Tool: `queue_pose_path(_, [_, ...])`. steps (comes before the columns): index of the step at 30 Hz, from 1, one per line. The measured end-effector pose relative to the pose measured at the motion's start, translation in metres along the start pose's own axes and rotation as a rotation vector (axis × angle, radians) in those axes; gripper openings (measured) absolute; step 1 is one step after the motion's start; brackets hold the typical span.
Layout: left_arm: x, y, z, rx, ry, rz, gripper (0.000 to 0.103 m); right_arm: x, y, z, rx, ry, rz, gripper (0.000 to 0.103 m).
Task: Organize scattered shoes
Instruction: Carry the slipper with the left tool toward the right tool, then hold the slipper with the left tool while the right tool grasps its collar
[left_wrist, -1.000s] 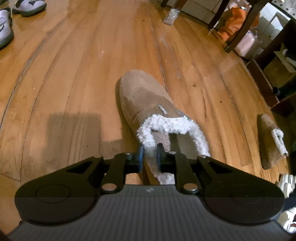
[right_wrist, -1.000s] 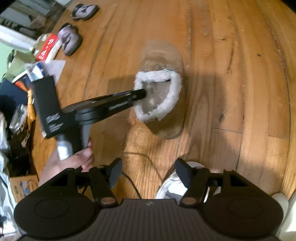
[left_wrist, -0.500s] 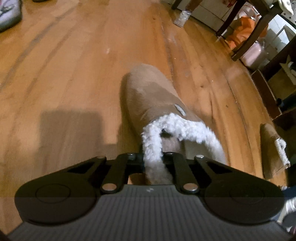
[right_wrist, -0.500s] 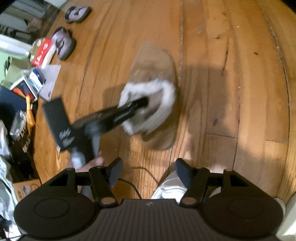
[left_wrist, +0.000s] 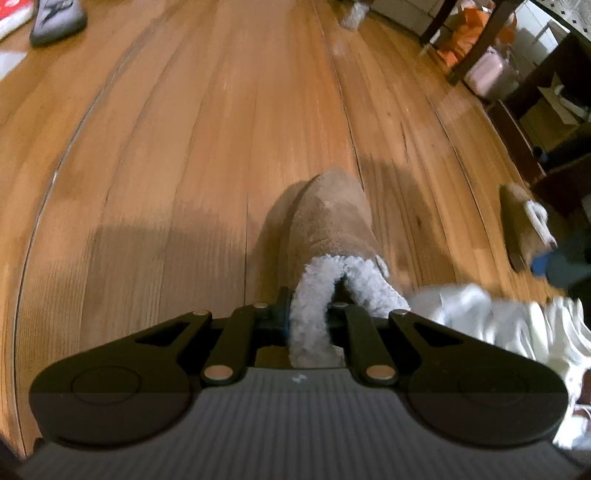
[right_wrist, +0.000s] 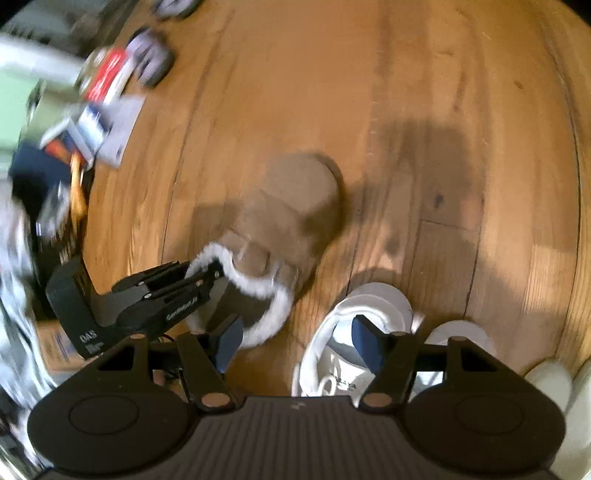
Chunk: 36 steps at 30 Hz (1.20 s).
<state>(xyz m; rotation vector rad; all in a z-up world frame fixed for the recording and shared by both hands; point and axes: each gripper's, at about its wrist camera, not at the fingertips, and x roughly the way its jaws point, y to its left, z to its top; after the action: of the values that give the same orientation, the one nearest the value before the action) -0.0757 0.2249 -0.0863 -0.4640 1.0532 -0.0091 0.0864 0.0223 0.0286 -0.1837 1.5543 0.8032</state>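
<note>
Holding the tan slipper (left_wrist: 328, 229) by its fluffy white collar, the left gripper (left_wrist: 309, 314) is closed tight on only a thin fold of the fleece. The slipper hangs toe-down above the wooden floor (left_wrist: 184, 147), near a white sneaker (right_wrist: 354, 332). The matching slipper (left_wrist: 524, 225) lies well apart, near the dark furniture. The right gripper (right_wrist: 299, 343) is open and holds nothing; it hovers over the sneaker. The risk is that the soft fleece slides out of the pinch if the hand swings fast, because the heavier sole pulls down. The slipper could then fall, or land crooked beside its partner.
</note>
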Motion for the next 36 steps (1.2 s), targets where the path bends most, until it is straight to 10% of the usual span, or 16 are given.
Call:
queue_pose_path(4, [-0.005, 0.004, -0.020, -0.018, 0.048, -0.004, 0.012, 0.007, 0.034, -0.012, -0.168, 0.024, -0.026, 0.066])
queue_pose_path(6, [-0.003, 0.008, -0.026, -0.054, 0.102, 0.004, 0.046, 0.015, 0.048, -0.017, -0.252, 0.033, -0.050, 0.066])
queue_pose_path(12, [-0.029, 0.016, -0.042, -0.092, 0.131, 0.007, 0.076, 0.042, 0.094, -0.038, -0.612, 0.035, -0.168, 0.062])
queue_pose_path(20, [-0.048, 0.012, -0.056, -0.065, 0.161, -0.036, 0.078, 0.082, 0.140, -0.071, -1.049, 0.076, -0.203, 0.059])
queue_pose_path(31, [-0.048, 0.034, -0.053, -0.083, 0.151, -0.026, 0.080, 0.130, 0.124, -0.052, -1.010, 0.104, -0.296, 0.055])
queue_pose_path(36, [-0.054, 0.034, -0.050, -0.088, 0.138, -0.026, 0.080, 0.131, 0.119, -0.037, -0.867, 0.097, -0.273, 0.023])
